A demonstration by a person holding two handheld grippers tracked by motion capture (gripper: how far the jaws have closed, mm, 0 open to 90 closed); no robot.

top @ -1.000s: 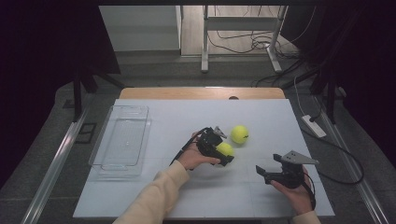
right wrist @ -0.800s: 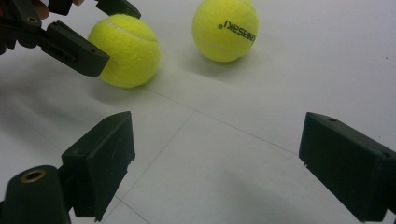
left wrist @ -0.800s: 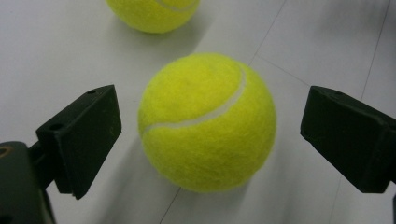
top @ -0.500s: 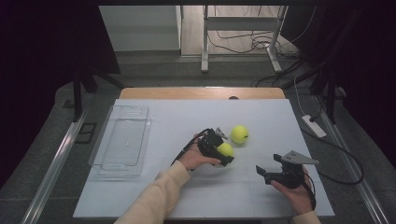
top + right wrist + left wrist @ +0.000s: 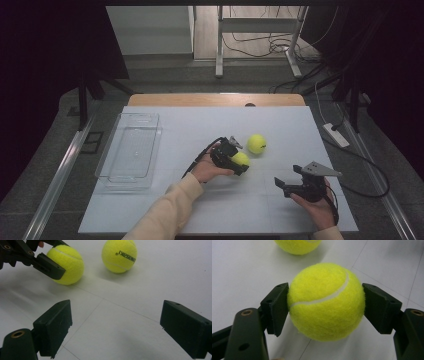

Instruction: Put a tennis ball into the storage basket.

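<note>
Two tennis balls lie on the table (image 5: 170, 210), and we have our left claw (image 5: 239, 161) around the nearer ball (image 5: 240, 159). Seen along that claw, its jaws have just been closing, and both pads now press the felt at nine and three o'clock of the ball, which sits on the table just right of the middle in the high view. The other ball (image 5: 256, 143) rests close by, at about one o'clock from the held one, apart from it.

Our right claw (image 5: 286, 187) waits near the table's front right, at about four o'clock from the held ball, its jaws spread wide with only bare table between them.

We judge the step in hand to be the grasp itself, now made, with the lift not yet begun. A clear plastic tray (image 5: 106, 171) stands well off at nine o'clock, empty as far as we can see, and looks the likely place for the balls. The next move, we think, calls for a straight lift that keeps the squeeze firm, since a round ball can squirt out, then a carry toward nine o'clock without nudging the second ball.
</note>
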